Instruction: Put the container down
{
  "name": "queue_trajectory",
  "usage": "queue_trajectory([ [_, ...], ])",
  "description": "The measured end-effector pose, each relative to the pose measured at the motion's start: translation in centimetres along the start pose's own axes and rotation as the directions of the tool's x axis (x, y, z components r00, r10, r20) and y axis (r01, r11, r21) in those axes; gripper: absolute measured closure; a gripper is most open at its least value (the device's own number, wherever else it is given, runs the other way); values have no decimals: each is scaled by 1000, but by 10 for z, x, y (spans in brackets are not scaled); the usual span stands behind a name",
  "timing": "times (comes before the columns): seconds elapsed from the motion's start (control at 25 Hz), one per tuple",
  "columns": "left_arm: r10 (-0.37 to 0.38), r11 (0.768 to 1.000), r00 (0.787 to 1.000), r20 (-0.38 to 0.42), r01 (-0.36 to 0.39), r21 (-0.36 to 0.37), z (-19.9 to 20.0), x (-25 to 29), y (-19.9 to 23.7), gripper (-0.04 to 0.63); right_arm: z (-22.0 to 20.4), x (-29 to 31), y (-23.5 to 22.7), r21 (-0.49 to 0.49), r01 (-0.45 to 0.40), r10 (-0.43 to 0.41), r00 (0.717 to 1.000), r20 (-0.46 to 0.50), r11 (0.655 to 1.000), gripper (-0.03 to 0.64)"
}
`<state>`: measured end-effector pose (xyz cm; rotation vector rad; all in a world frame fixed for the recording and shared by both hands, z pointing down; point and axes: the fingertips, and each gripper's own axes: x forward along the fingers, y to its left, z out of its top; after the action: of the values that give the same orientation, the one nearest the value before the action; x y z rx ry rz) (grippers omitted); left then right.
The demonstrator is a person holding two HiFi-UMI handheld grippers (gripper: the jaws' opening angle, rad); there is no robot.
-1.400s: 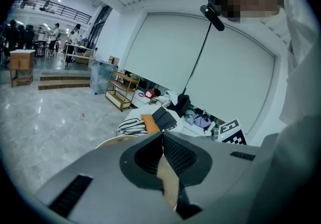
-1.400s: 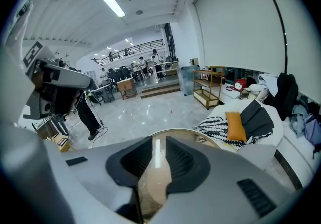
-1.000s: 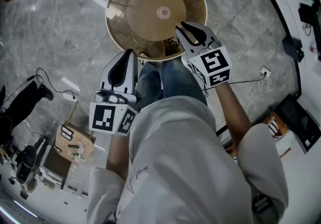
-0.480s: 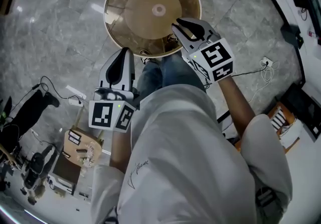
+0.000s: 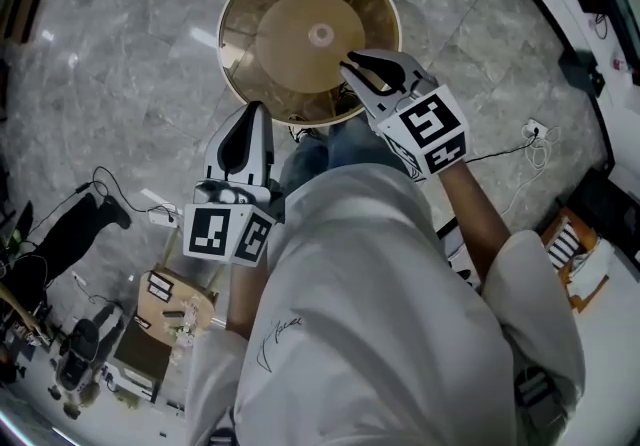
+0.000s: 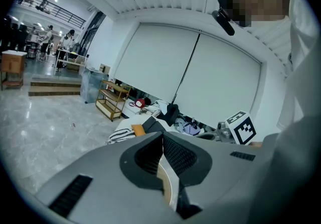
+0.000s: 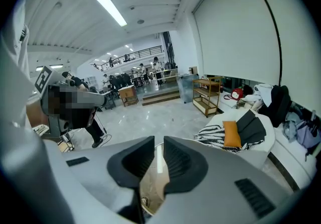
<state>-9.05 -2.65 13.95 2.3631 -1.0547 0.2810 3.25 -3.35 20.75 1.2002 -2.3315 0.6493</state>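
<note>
A big round amber see-through container (image 5: 300, 4) stands on the grey marble floor before my feet. My left gripper (image 5: 256, 106) hangs by its near rim; its jaws meet at the tips and clamp nothing. In the left gripper view that gripper (image 6: 162, 135) shows a strip of the container (image 6: 168, 183) below its tips. My right gripper (image 5: 350, 62) hovers over the container's near right side. Its jaws have just been closing, with nothing between them. In the right gripper view a narrow slit stays between the right gripper's (image 7: 158, 142) pads, and the container (image 7: 150, 188) shows through it.
A small cart (image 5: 165, 304) and black gear with cables (image 5: 60, 224) sit at the lower left. A cable with a plug (image 5: 530, 134) lies at the right. A sofa with cushions (image 7: 241, 132) and a wooden shelf (image 7: 205, 95) stand beyond the container.
Both grippers have lifted while the container stays low and looks a little smaller. The right gripper's slit has narrowed slightly.
</note>
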Motion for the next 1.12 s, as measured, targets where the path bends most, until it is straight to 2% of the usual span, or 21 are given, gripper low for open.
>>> queue_trajectory([
  [0.6,-65,997,997,45,62,55,30,-10,-21,577,44,-40,25,-52,40,-37,997,67,998,566],
  [0.76,-86,996,995,55,85,35,39,-16,-22,577,57,-49,30,-59,77,-73,995,73,995,574],
  [0.88,-105,993,993,58,101,64,47,-19,-24,577,67,-54,33,-62,101,-96,992,84,993,575],
  [1.12,-90,994,993,81,84,68,58,-22,-16,577,83,-66,33,-76,141,-132,985,113,987,588],
])
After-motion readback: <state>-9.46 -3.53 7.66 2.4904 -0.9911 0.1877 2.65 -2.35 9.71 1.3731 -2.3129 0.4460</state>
